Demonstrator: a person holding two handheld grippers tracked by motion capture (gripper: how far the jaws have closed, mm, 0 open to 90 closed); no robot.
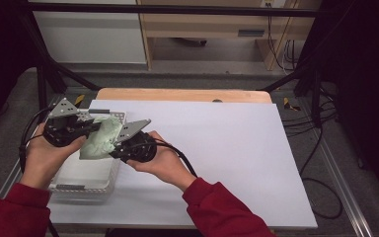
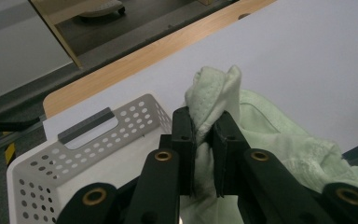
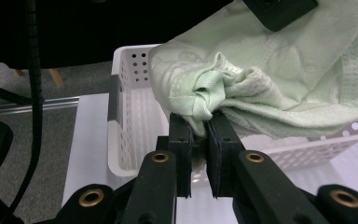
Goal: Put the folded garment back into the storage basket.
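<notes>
In the high view, left of centre, the left gripper point(image 1: 94, 127) and right gripper point(image 1: 120, 144) hold a pale green cloth point(image 1: 100, 140) above the white basket point(image 1: 86, 180). In the left gripper view, the jaws pinch a bunched corner of the cloth point(image 2: 214, 100) at centre. In the right gripper view another bunched fold point(image 3: 209, 91) is clamped; being soft, light and limp, it looks best held at corners.

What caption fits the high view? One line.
Both tongs, left and right, hold a pale green cloth above a white basket.

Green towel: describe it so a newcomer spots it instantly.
On the white table sheet, look left to the perforated white basket. Above it, the towel hangs pinched between the left tool and right tool: the one soft, pale-green thing.
</notes>
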